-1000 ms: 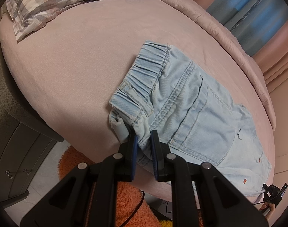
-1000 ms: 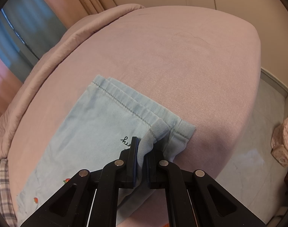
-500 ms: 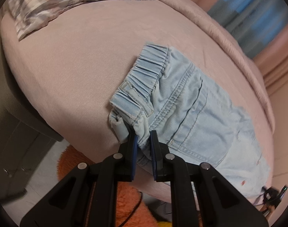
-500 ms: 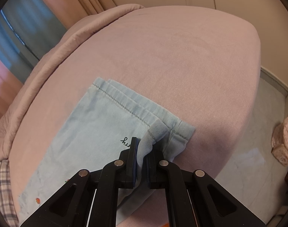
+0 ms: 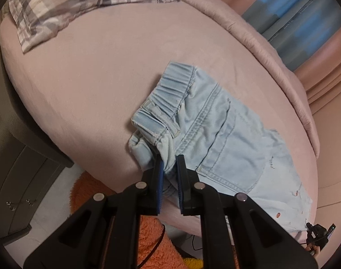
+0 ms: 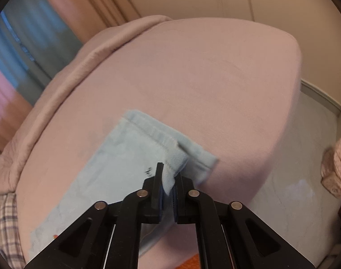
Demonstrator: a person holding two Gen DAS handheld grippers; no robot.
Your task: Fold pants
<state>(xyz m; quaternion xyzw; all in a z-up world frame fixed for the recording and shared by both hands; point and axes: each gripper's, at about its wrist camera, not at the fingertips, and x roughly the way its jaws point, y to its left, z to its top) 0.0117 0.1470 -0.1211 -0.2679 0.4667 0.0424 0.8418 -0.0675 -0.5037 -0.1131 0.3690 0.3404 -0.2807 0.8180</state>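
Pale denim pants [image 5: 217, 139] — flat on bed [image 5: 85, 85], corners pinched.

No readable text. Pants [image 6: 116, 163] carry a small dark cursive mark [image 6: 149, 171] just left of the right hand-held gripper [image 6: 168, 172] in the right wrist view; motion blur, letters can't be made out. Curtain [image 5: 305, 20] at far right in the left wrist view has faint vertical lettering [image 5: 303, 7], too blurred to read. No numbers, brands or signs.

Pants [image 5: 217, 139] on bed [image 5: 92, 74], pillow [image 5: 80, 2] behind
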